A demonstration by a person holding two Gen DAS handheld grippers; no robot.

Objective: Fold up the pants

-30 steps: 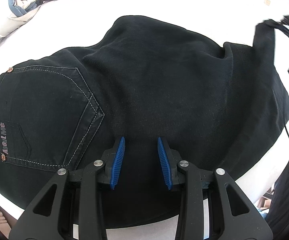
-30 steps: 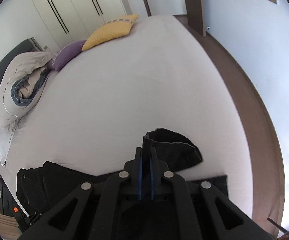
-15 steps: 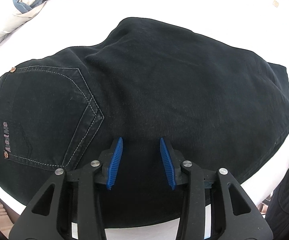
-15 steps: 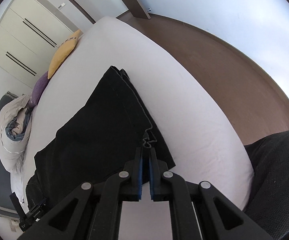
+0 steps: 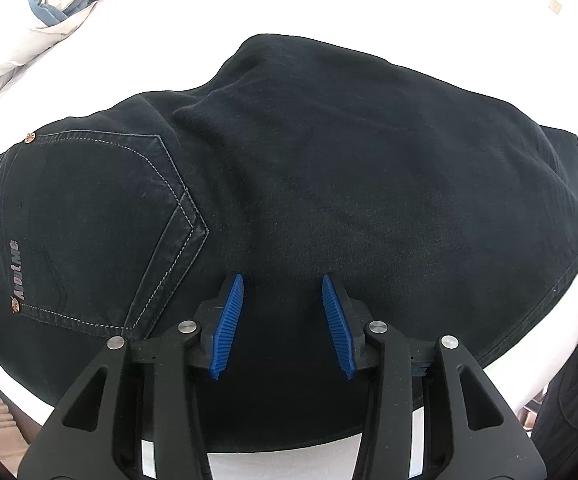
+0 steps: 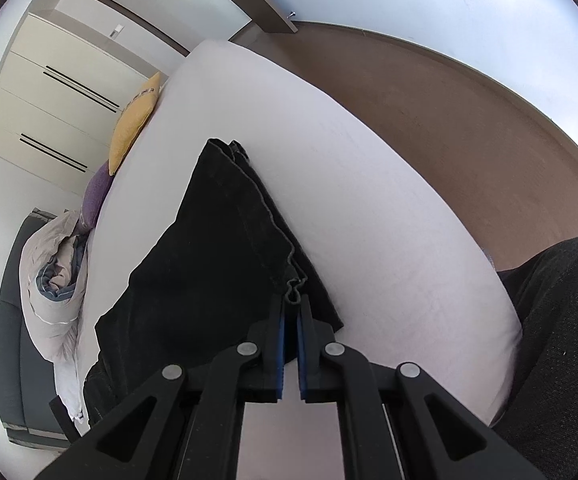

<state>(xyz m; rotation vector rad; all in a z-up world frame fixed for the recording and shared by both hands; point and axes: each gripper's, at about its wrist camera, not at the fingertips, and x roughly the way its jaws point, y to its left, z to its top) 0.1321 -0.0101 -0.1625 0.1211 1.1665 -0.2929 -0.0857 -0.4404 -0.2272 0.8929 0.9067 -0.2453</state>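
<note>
Bed [image 6: 369, 208], pants [image 5: 329, 168] pocket [image 5: 89, 220] left-cam only

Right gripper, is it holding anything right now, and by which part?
Yes: the right gripper is shut on the black pants, pinching a bunched bit of the hemmed edge of the fabric nearest the camera.

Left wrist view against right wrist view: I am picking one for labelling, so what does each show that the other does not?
Only the left wrist view shows the back pocket with its stitching and brand lettering, and the left gripper, its jaws open above the cloth.

Only the right wrist view shows the right gripper shut on the hem, the yellow pillow, wardrobe, floor and a person's dark-clothed leg.

Both show the black pants on the white bed, the crumpled duvet and the purple pillow.
</note>
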